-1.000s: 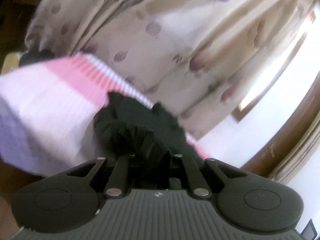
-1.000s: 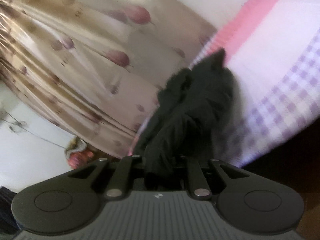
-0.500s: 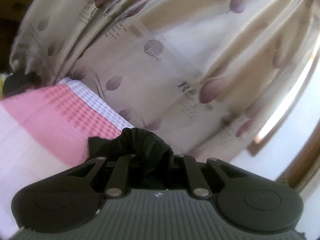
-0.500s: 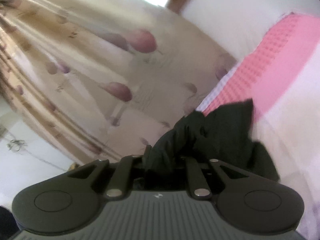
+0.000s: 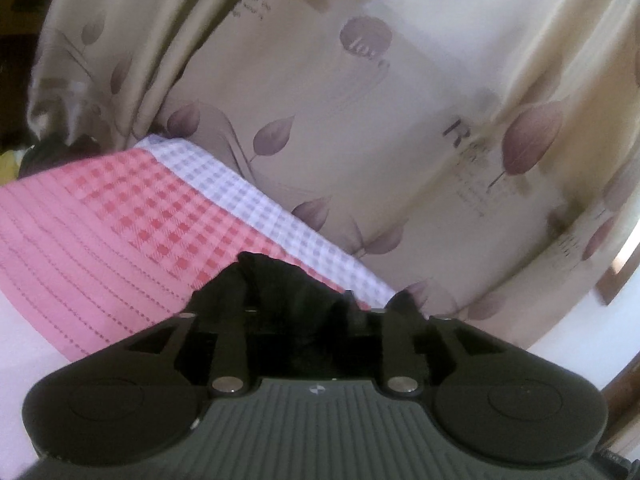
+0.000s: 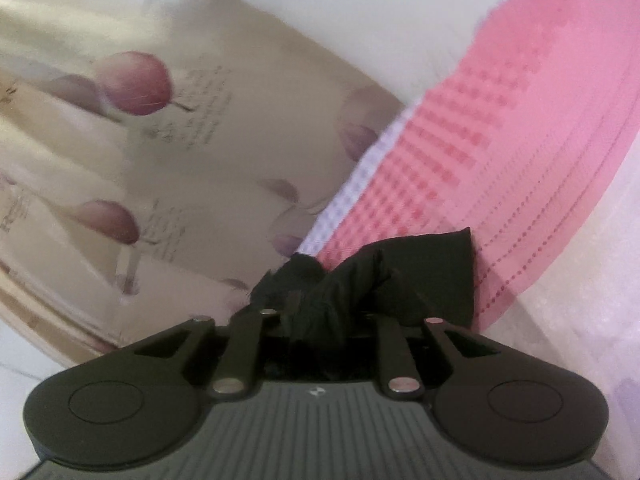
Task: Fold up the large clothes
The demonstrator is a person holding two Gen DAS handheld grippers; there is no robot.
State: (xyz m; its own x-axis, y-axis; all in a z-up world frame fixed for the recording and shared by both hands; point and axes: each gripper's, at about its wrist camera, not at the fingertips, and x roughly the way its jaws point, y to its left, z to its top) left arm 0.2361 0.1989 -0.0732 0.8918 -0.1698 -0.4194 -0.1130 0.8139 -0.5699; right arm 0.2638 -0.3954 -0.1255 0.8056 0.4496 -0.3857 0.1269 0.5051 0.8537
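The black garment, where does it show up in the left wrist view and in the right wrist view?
Left wrist view: the black garment bunches at bottom centre, just above the hand-held gripper's body, on the pink checked bedcover.
Right wrist view: black garment at bottom centre, spreading right over the bedcover.
Shared landmark: the beige leaf-print curtain behind the bed.

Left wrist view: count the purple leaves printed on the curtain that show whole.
About 4: one top centre, one at right, two small ones at centre left. Others are cut off or blurred.
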